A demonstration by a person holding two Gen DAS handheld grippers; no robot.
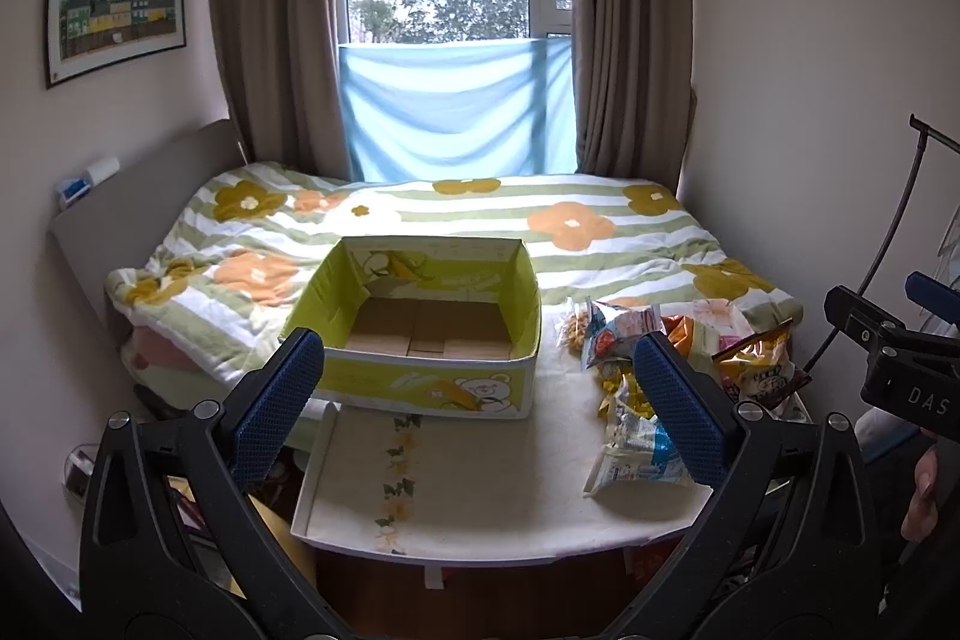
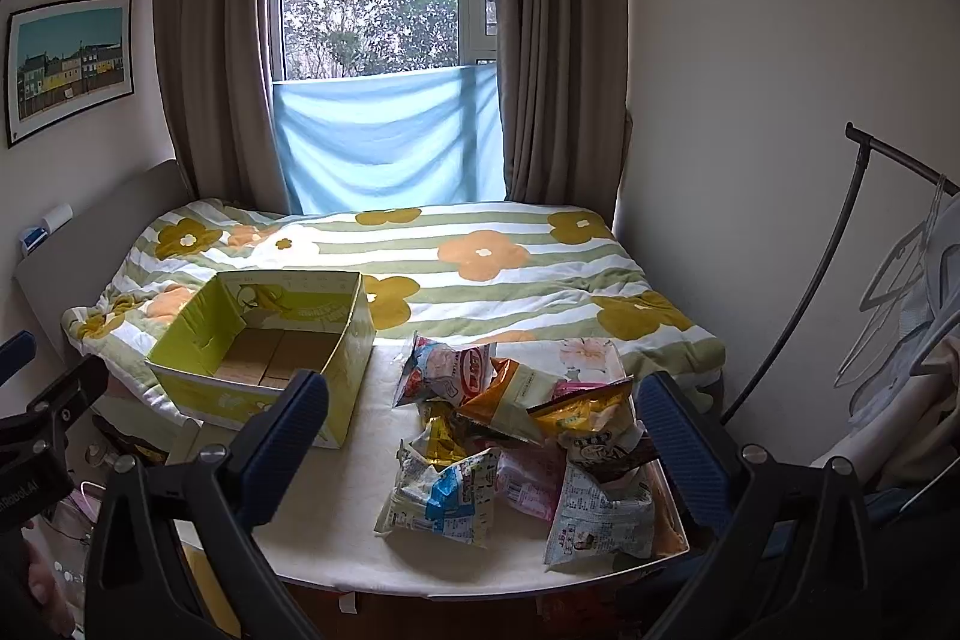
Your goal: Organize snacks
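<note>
A yellow-green open cardboard box [image 1: 420, 388] [image 2: 198, 388] stands empty on a small white table [image 1: 480, 484] [image 2: 336, 496], at its far left. A heap of snack bags [image 1: 660, 358] [image 2: 516, 436] lies on the table's right side; a blue-and-white bag [image 1: 636, 454] [image 2: 444, 496] is nearest the front. My left gripper [image 1: 480, 406] is open and empty, above the table in front of the box. My right gripper [image 2: 483, 439] is open and empty, held over the snack heap. The right gripper also shows at the right edge of the left wrist view [image 1: 888, 346].
A bed with a flowered striped quilt [image 1: 468, 226] [image 2: 480, 256] lies behind the table, under a curtained window. A clothes rack [image 2: 840, 280] stands at the right. Clutter lies on the floor left of the table [image 1: 180, 496].
</note>
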